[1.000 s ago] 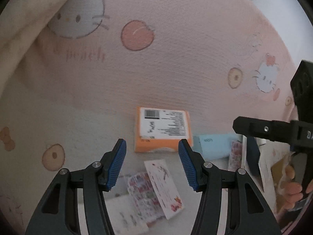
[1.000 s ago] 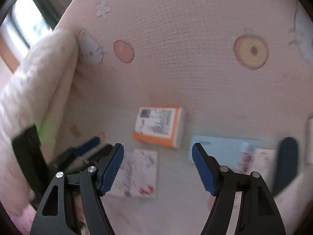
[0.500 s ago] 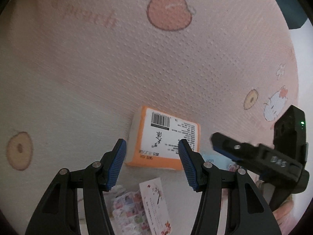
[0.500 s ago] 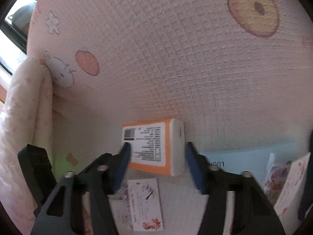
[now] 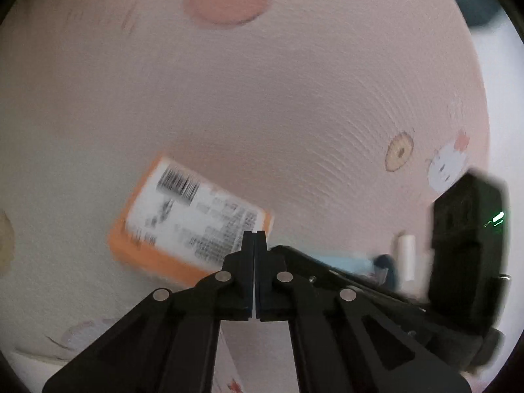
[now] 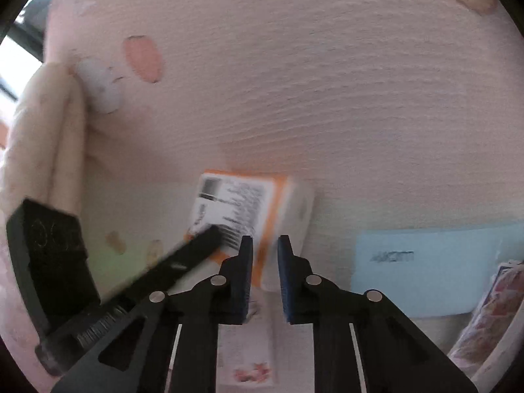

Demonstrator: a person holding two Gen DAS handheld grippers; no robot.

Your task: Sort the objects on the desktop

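On the pink cartoon-print blanket [image 5: 294, 104] lay the orange box [image 6: 242, 209] with its barcode label up, the left gripper [image 5: 254, 234] closed tight on nothing just before its near edge, while the right gripper [image 6: 265, 242], a narrow gap showing, perhaps pinched the box's near corner.

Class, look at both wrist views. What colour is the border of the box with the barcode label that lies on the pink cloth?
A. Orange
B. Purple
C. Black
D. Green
A. The box shows an orange border around its white barcode label in the left wrist view, and the same orange edge shows in the right wrist view.
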